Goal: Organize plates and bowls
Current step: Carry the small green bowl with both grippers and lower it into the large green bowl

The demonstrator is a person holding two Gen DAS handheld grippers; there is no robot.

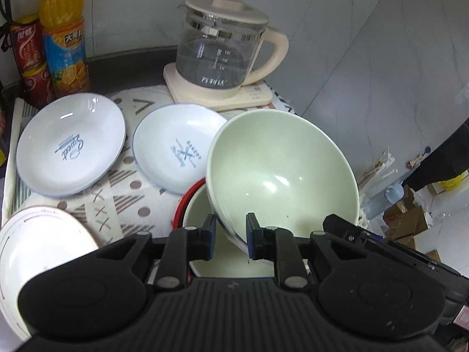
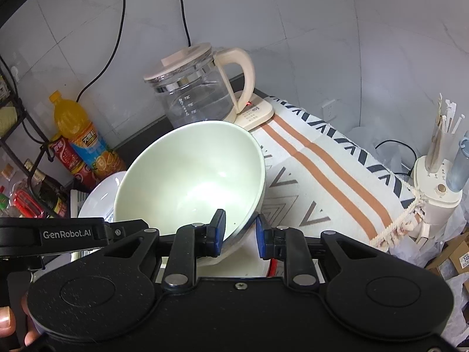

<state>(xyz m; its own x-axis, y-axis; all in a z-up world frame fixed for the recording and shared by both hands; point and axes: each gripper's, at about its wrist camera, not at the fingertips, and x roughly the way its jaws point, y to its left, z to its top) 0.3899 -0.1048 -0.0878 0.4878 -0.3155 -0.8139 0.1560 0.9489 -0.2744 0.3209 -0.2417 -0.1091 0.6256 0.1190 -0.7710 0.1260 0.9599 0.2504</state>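
Note:
A pale green bowl point(image 1: 278, 173) is tilted, its lower rim resting inside a red-rimmed bowl point(image 1: 193, 202). My left gripper point(image 1: 230, 237) straddles the green bowl's near rim, its jaws a little apart on either side. My right gripper point(image 2: 240, 234) straddles the same bowl's point(image 2: 190, 173) rim from the other side, jaws likewise apart around it. Two white plates with blue print point(image 1: 70, 143) point(image 1: 178, 149) lie on the patterned cloth behind. A third white plate point(image 1: 35, 252) lies at the near left.
A glass kettle on a cream base point(image 1: 222, 50) stands at the back. An orange juice bottle point(image 1: 64, 35) and red cans point(image 1: 29, 52) stand at the back left. The cloth-covered table edge point(image 2: 392, 223) drops off at the right, with a holder of utensils point(image 2: 439, 158) beyond.

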